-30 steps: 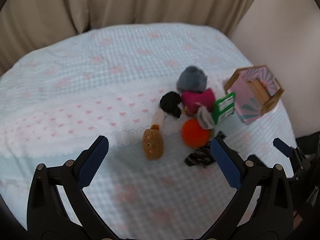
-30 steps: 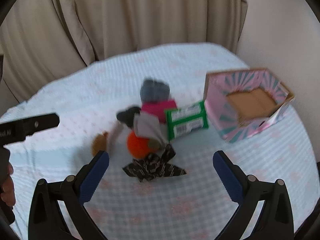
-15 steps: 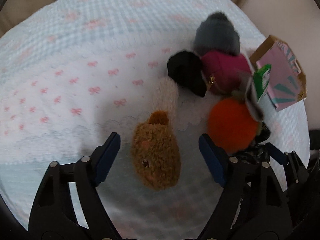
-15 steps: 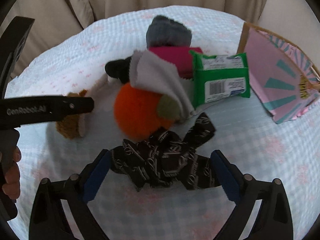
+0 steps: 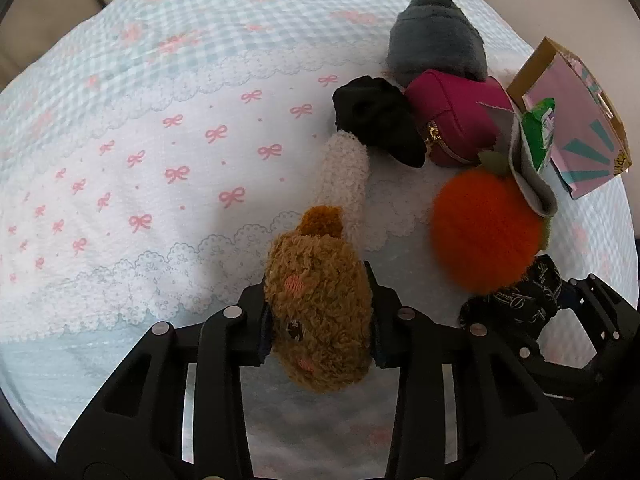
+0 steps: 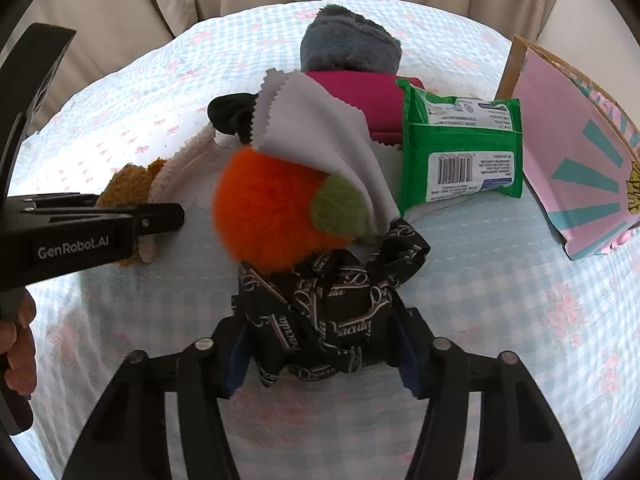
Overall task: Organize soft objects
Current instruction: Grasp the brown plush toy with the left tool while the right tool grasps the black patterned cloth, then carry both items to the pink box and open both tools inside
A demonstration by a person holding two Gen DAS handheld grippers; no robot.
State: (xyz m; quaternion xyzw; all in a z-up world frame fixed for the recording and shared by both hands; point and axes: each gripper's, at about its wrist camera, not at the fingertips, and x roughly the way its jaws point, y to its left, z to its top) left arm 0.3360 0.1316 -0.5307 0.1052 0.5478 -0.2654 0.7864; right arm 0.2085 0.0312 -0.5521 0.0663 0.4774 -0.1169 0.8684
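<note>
Both tools wide open earlier; now left tool (image 5: 318, 330) clamps brown plush (image 5: 318, 312), right tool (image 6: 322, 344) clamps black scarf (image 6: 328, 308), lower centre.

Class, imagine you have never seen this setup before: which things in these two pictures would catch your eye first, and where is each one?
The fluffy orange plush ball stands out at the middle of the pile, a grey cloth draped over its top. In front of it, the right gripper is shut on the black printed scarf. To the left, the left gripper clamps the brown plush toy.
</note>
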